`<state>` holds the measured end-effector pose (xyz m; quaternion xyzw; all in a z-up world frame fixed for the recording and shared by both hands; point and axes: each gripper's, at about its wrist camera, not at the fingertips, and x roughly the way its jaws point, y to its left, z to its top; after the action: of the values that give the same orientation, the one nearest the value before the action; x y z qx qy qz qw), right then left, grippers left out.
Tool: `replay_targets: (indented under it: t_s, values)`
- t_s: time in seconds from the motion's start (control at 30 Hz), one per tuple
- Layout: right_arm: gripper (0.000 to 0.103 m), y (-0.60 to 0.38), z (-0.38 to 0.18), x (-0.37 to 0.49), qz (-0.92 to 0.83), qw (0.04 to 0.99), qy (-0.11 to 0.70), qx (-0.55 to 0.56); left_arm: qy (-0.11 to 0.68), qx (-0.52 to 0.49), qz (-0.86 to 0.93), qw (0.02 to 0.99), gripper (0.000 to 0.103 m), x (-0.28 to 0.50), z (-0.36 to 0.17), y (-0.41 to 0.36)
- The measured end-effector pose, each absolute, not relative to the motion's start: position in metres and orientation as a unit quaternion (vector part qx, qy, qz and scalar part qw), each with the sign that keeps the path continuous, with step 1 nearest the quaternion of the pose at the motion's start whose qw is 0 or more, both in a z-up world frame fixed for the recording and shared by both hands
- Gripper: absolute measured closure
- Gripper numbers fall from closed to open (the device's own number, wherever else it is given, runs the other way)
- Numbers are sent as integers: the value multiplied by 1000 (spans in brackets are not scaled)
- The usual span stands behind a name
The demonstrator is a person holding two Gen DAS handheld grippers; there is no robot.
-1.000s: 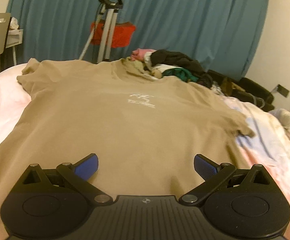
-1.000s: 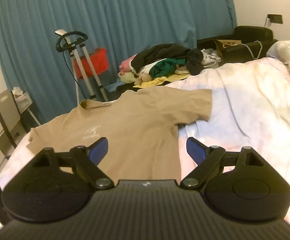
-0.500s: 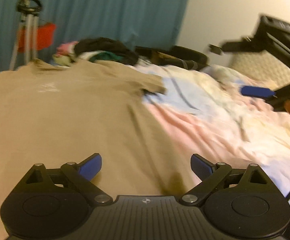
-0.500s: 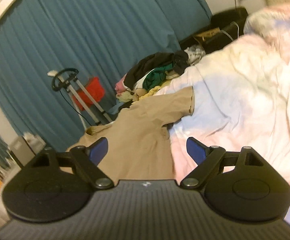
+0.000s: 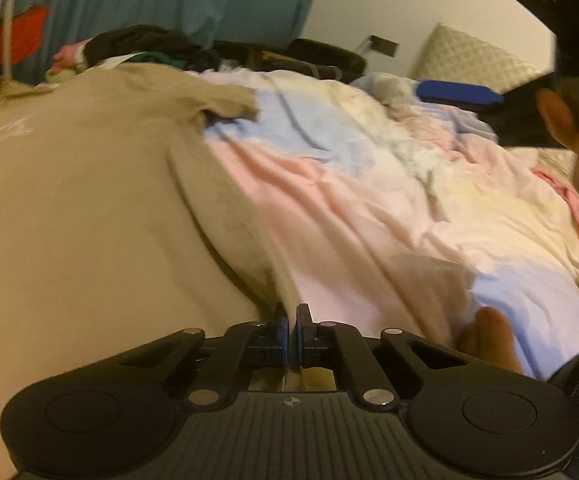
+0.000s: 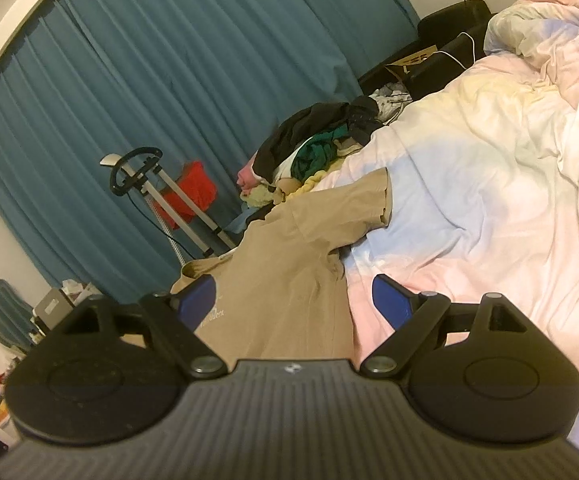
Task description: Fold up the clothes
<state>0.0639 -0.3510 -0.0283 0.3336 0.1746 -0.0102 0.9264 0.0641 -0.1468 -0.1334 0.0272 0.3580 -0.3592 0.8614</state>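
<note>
T-shirt (image 5: 81,208): flat on bed (image 5: 369,184)
Left gripper (image 5: 292,326): clamped on side edge, 6 o'clock
Right gripper (image 6: 293,304): wide apart, holding nothing
Tip: lift slow, keep edge pinched

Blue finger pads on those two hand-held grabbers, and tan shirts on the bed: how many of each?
Tan shirts: 1, the tan T-shirt
Blue fingers, right gripper: 2
Blue fingers, left gripper: 2, pinched on the shirt's edge
Total: 5
</note>
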Motion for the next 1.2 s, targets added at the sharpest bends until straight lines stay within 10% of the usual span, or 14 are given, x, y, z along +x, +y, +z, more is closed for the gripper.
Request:
replay_targets:
  t_s: [0.27,0.47,1.2]
  values:
    - [16,-348,-31,69,-20,934,179,308,388,53,-359,847,95,63,-150,-172]
    - [16,-345,-27,67,5,941,161,297,374,58,-340,861,19,61,-130,-155]
    - [16,-303,-29,80,-19,972,139,188,259,-69,-143,953,0,89,-38,7]
